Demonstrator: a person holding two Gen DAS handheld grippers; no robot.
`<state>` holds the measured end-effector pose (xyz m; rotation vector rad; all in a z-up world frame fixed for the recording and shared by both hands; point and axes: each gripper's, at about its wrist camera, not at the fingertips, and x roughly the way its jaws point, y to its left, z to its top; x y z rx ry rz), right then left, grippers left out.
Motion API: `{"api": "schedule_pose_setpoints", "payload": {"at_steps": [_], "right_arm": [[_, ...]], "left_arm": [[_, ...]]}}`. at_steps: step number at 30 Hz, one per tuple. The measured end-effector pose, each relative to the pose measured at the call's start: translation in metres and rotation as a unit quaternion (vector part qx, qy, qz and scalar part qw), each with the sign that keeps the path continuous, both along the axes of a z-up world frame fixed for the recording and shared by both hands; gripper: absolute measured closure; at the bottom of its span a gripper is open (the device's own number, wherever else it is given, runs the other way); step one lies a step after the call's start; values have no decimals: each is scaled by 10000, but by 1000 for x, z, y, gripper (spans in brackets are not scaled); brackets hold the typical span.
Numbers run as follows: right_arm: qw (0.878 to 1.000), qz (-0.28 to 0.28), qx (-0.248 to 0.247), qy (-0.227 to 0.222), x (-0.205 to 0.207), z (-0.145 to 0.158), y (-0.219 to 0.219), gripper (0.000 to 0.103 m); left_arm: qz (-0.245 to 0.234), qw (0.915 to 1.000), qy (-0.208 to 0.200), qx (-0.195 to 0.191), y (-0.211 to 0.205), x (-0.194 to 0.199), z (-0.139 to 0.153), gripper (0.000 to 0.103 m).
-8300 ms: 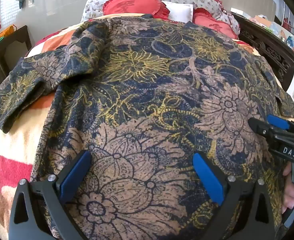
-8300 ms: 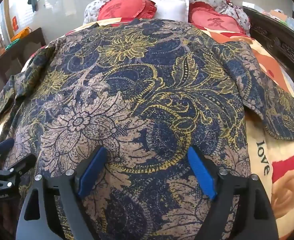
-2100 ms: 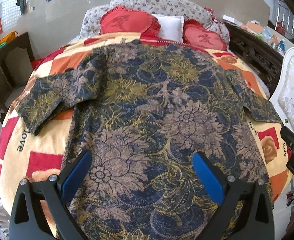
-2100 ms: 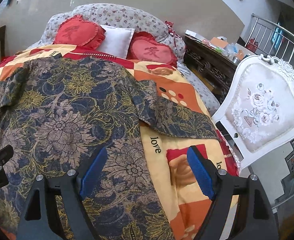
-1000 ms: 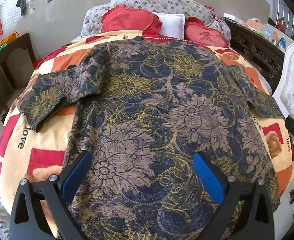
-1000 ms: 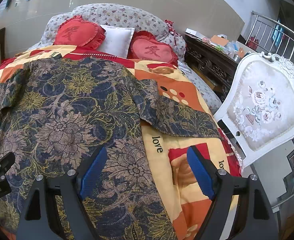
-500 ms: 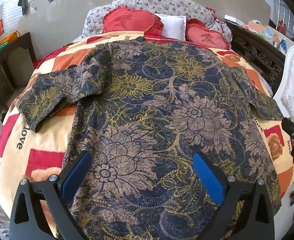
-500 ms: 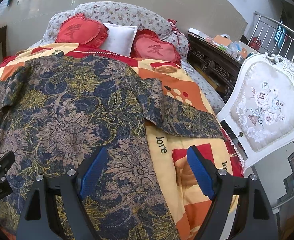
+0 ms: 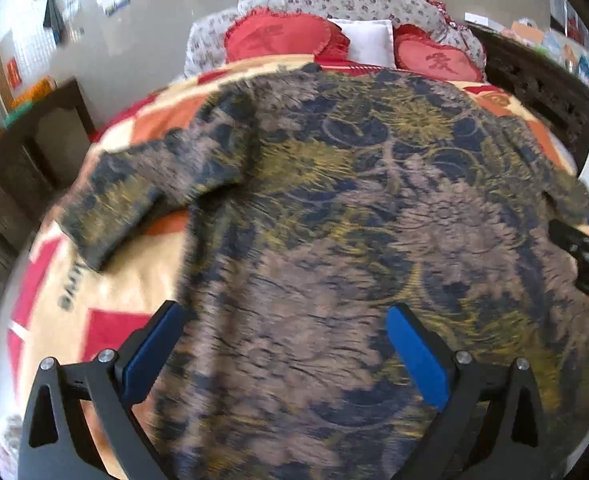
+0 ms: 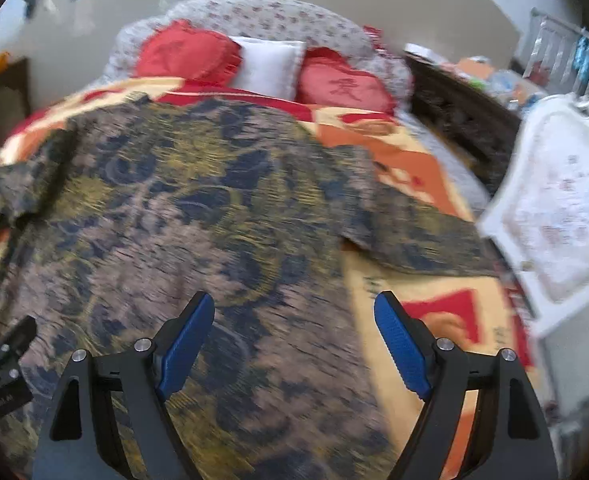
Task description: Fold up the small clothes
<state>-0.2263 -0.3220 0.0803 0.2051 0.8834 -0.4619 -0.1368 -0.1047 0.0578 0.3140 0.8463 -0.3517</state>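
Note:
A dark blue, brown and gold floral garment lies spread flat on the bed, both short sleeves out to the sides; it also shows in the right wrist view. My left gripper is open and empty above the garment's lower left part. My right gripper is open and empty above the garment's lower right edge, near the right sleeve. The right gripper's tip shows at the right edge of the left wrist view. Both views are blurred by motion.
The bed has an orange, red and cream blanket. Red heart cushions and a white pillow lie at the head. A white upholstered chair stands by the right side. Dark wooden furniture stands to the left.
Both grippers have moved forward and lower toward the garment, which now fills more of each view. The right view has swung left. Both stay open.

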Motion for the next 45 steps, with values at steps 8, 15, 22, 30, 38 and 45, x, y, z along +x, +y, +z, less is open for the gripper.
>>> {"api": "schedule_pose_setpoints", "payload": {"at_steps": [8, 15, 22, 30, 38, 45], "right_arm": [[9973, 399, 610, -77, 27, -64, -6, 11], [9965, 322, 773, -53, 26, -77, -8, 9], [9964, 320, 779, -77, 28, -79, -8, 6], [9965, 320, 767, -80, 32, -81, -9, 6], [9965, 318, 767, -88, 33, -81, -9, 5], [9965, 319, 764, -86, 32, -82, -8, 5]], "left_arm": [[55, 9786, -1688, 1180, 54, 39, 11, 0], [-160, 9719, -1637, 1683, 84, 96, -13, 3], [-420, 9903, -1295, 280, 133, 116, 15, 3], [-2093, 9263, -1743, 2602, 93, 115, -48, 4], [-1370, 9735, -635, 1717, 112, 172, -47, 94], [-719, 9960, -446, -291, 177, 199, 49, 96]]}}
